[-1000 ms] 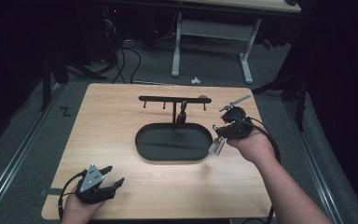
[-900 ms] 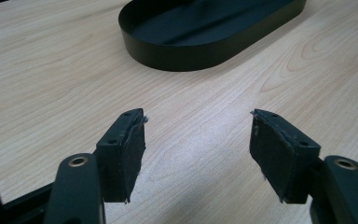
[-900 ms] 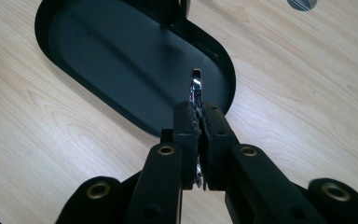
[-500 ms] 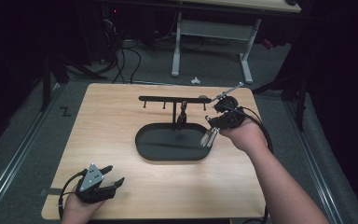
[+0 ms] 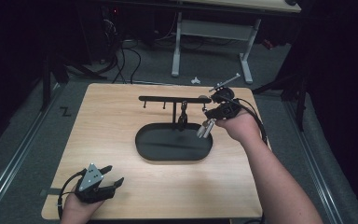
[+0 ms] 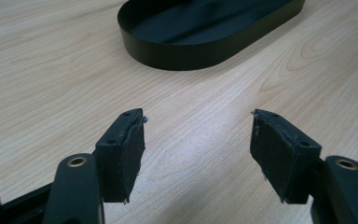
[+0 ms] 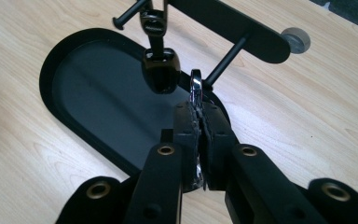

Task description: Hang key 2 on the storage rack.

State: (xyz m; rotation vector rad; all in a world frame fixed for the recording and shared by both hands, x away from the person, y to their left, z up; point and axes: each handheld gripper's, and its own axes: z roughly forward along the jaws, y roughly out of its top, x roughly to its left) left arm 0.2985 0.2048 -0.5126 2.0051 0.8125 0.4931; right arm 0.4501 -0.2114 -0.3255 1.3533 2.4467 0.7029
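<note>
A black oval tray [image 5: 141, 145] lies mid-table, and from it rises a rack with a horizontal bar [image 5: 168, 99] carrying short pegs. A black fob [image 5: 182, 119] hangs from one peg. My right gripper [image 5: 210, 119] hovers at the tray's right end, just under the bar, shut on a bunch of silver keys [image 5: 205, 129] that dangles below it. In the right gripper view the jaws [image 7: 200, 112] pinch a silver metal loop [image 7: 196, 86] close to a peg [image 7: 223, 60], beside the fob [image 7: 161, 70]. My left gripper [image 5: 114, 176] rests open at the near left, empty [image 6: 198, 140].
The tray's wall [image 6: 191, 51] lies ahead of the left gripper across bare wood. A small round knob [image 7: 294, 38] caps the bar's right end. Desk legs and cables stand on the floor beyond the table's far edge [image 5: 168, 85].
My right gripper has carried the silver keys leftward and slightly up, from the table's right side to the rack's bar. The left gripper has stayed put.
</note>
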